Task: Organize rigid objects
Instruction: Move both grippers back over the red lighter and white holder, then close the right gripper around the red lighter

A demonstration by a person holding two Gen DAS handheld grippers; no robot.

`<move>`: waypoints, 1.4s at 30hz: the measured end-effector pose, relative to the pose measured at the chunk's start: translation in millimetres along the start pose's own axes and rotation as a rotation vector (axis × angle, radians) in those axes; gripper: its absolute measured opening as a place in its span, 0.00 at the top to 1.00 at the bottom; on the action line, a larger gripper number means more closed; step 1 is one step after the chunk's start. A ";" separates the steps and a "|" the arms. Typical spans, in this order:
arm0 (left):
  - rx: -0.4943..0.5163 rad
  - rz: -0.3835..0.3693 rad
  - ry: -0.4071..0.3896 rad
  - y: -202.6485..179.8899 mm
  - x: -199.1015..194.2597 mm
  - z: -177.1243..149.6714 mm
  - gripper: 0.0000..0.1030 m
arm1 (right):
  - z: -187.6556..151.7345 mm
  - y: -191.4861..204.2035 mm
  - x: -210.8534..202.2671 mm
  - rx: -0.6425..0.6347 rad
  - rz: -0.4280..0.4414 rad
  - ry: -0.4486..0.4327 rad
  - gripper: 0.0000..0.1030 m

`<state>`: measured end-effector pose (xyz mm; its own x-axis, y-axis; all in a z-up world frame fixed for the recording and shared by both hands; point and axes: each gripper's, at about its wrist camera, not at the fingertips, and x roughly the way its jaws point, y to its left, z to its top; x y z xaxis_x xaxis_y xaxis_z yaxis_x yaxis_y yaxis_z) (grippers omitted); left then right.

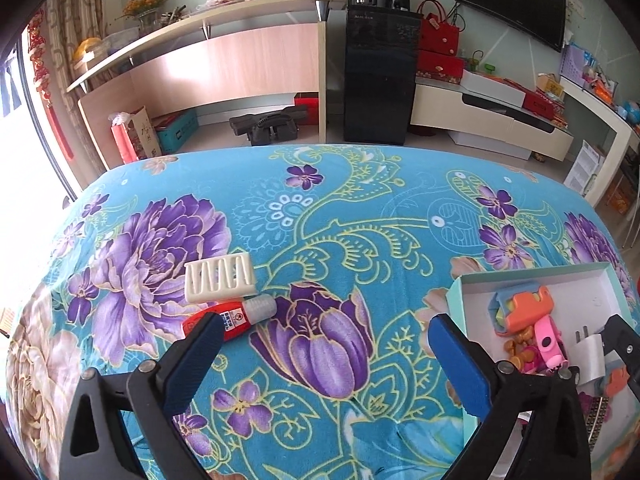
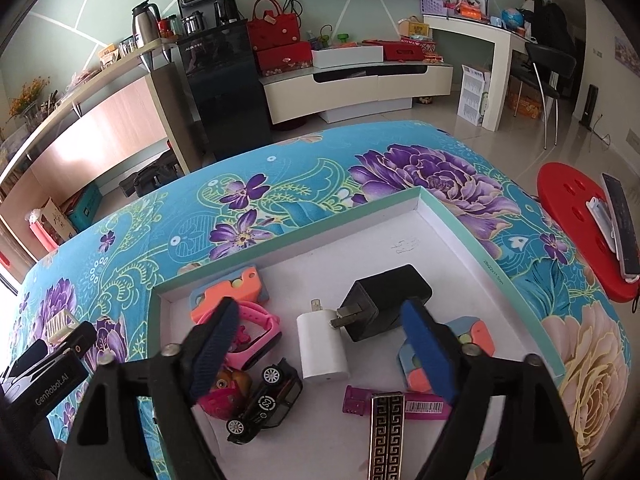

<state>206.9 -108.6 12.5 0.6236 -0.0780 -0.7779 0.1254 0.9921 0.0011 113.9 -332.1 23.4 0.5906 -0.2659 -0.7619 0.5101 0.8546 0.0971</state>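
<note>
A shallow white box with a teal rim lies on the flowered cloth; it also shows in the left wrist view. In it lie a white charger, a black charger, a pink watch, a toy car, orange and blue toys and a patterned bar. My right gripper is open and empty above the box. My left gripper is open and empty above the cloth. A cream soap dish and a red glue tube lie by its left finger.
A red stool with a remote and a white item stands to the right of the table. Shelves, a black water dispenser and a TV bench stand beyond the table's far edge.
</note>
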 end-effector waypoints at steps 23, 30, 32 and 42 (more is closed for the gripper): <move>-0.130 0.138 0.013 69.4 -0.5 0.9 0.00 | -9.2 81.1 -20.0 -0.177 0.147 -0.069 0.08; -0.238 0.212 0.005 120.0 -4.7 -5.1 0.00 | -23.2 125.0 -20.5 -0.257 0.244 -0.064 0.08; -0.263 0.225 0.003 132.5 -5.9 -7.5 0.00 | -28.0 137.6 -19.7 -0.274 0.278 -0.061 0.08; -0.381 0.270 -0.010 185.2 -10.6 -21.0 0.00 | -56.2 194.4 -11.0 -0.412 0.373 -0.047 0.08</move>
<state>207.3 78.0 7.8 0.6027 0.1892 -0.7753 -0.3334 0.9423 -0.0293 171.4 -137.9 14.7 0.7163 0.0764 -0.6936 -0.0202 0.9958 0.0887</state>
